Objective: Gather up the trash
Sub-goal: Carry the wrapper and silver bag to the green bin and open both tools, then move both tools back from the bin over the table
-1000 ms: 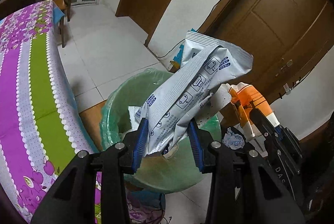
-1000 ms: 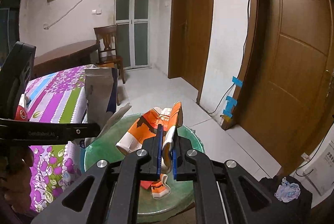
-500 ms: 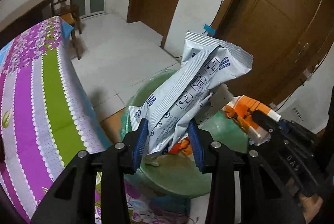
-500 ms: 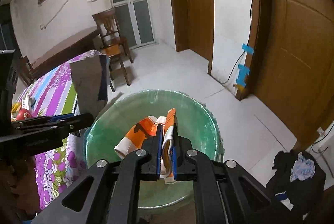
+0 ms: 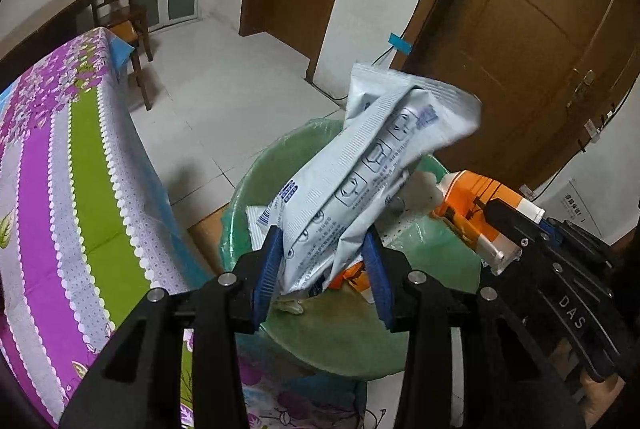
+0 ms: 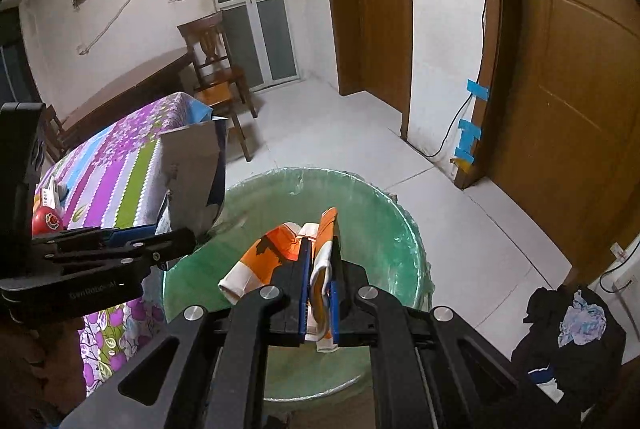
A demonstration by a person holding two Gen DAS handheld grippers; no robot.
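Gripping a grey-white wrapper (image 5: 360,185), the left hand-held gripper (image 5: 324,269) angles it up-right over the green bin (image 6: 384,229); the right hand-held gripper (image 6: 320,293) pinches an orange-white wrapper (image 6: 280,253) there.

My left gripper (image 5: 324,269) over the bin (image 5: 256,181) with a wrapper (image 5: 360,173), my right gripper (image 6: 319,293) beside it with a carton (image 6: 276,253), table (image 5: 60,169) left of the bin, chair (image 6: 212,61) behind the table
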